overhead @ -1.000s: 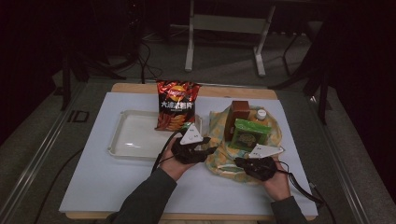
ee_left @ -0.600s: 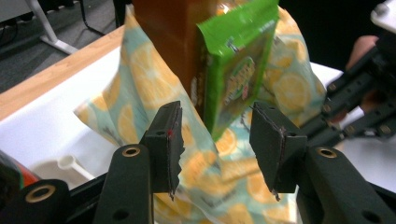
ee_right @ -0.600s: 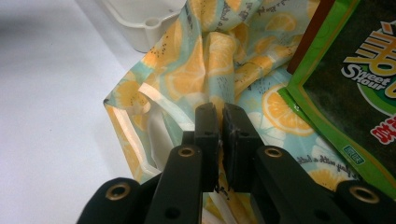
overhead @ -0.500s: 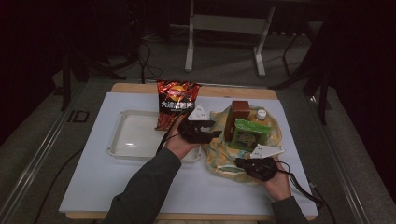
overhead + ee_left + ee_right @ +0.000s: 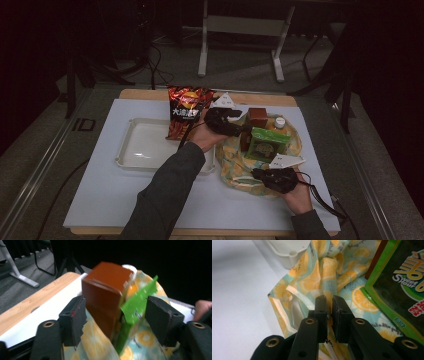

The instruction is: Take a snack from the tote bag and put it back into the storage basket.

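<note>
A red chip bag [image 5: 187, 111] stands behind a white tray [image 5: 145, 145] on the white table [image 5: 100, 200].

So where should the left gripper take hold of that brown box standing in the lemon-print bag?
Probably the upper half of the brown box, across its two broad upright faces, coming in level from the tray side. It stands upright above the bag, and the left gripper, its jaws just opened wide, already straddles it. The green packet leans against one face, so that jaw might catch it.

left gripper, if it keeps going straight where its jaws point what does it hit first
Most likely the brown box: it stands right ahead, between the open jaws of the left gripper, on the lemon-print bag. The green packet leans just beside it; which is nearer is hard to judge.
</note>
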### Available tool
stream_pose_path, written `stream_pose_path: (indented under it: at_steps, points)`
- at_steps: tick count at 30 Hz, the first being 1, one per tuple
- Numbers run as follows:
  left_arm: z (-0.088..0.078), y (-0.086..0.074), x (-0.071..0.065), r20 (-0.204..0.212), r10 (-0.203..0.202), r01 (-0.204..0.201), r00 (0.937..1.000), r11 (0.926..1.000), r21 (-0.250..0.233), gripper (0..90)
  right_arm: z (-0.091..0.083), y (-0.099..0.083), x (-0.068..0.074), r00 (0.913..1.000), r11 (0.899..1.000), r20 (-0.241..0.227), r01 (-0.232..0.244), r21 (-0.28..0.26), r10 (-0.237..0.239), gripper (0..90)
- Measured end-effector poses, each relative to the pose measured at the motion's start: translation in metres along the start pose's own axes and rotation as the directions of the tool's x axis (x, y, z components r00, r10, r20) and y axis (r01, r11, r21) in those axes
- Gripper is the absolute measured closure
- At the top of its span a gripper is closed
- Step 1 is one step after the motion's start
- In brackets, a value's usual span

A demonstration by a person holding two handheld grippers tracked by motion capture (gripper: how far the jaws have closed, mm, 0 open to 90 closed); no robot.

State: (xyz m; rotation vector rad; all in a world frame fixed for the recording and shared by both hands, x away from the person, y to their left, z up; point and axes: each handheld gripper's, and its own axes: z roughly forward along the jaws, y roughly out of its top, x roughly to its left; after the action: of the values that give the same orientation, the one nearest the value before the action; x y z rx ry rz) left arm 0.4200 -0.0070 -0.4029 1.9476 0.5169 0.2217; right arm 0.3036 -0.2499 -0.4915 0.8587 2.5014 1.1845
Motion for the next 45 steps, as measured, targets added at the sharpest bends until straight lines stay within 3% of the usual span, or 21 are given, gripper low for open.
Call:
stream_pose_path:
  at_steps: [1, 5, 9, 13, 18, 22, 30, 39, 45]
  points:
    - [0.005, 0.003, 0.003, -0.003, -0.01, 0.01, 0.9999, 0.9998, -0.02, 32.0, -0.001, 0.0, -0.001, 1.0, 1.0, 0.0, 0.0, -0.003, 0.0, 82.8]
    - [0.017, 0.008, 0.007, 0.002, -0.019, 0.019, 0.9998, 0.9998, 0.005, 28.1, -0.002, 0.001, -0.002, 1.0, 1.0, -0.001, -0.003, -0.009, 0.003, 82.7]
    - [0.028, 0.01, 0.006, 0.003, -0.032, 0.032, 0.9995, 0.9994, -0.013, 25.6, -0.002, 0.002, -0.003, 1.0, 1.0, 0.0, -0.002, -0.01, 0.002, 82.7]
    - [0.042, 0.008, 0.008, -0.036, -0.034, 0.035, 0.9988, 0.9994, 0.008, 22.9, -0.003, 0.003, -0.004, 1.0, 1.0, 0.0, -0.009, -0.013, 0.009, 82.7]
    - [0.05, 0.008, 0.011, -0.034, -0.049, 0.049, 0.9982, 0.9987, 0.008, 22.6, -0.002, 0.003, -0.004, 0.9999, 1.0, -0.008, -0.007, -0.01, 0.007, 82.4]
    - [0.06, 0.014, 0.013, -0.01, -0.055, 0.055, 0.9984, 0.9985, -0.005, 22.9, -0.001, 0.002, -0.004, 0.9999, 1.0, -0.014, -0.006, -0.01, 0.006, 82.1]
    - [0.065, 0.019, 0.004, -0.011, -0.003, 0.003, 0.9999, 0.9999, 0.015, 35.7, 0.0, 0.002, -0.004, 0.9999, 1.0, -0.014, -0.002, -0.002, 0.002, 81.3]
    - [0.076, 0.014, 0.006, -0.01, -0.014, 0.014, 0.9999, 0.9994, 0.033, 32.0, 0.001, 0.001, -0.004, 0.9998, 1.0, -0.02, -0.004, 0.004, 0.004, 80.7]
    - [0.075, 0.015, 0.004, -0.014, -0.018, 0.018, 0.9997, 0.9996, 0.024, 39.0, 0.0, 0.0, -0.005, 0.9998, 1.0, -0.02, -0.004, 0.002, 0.004, 80.5]
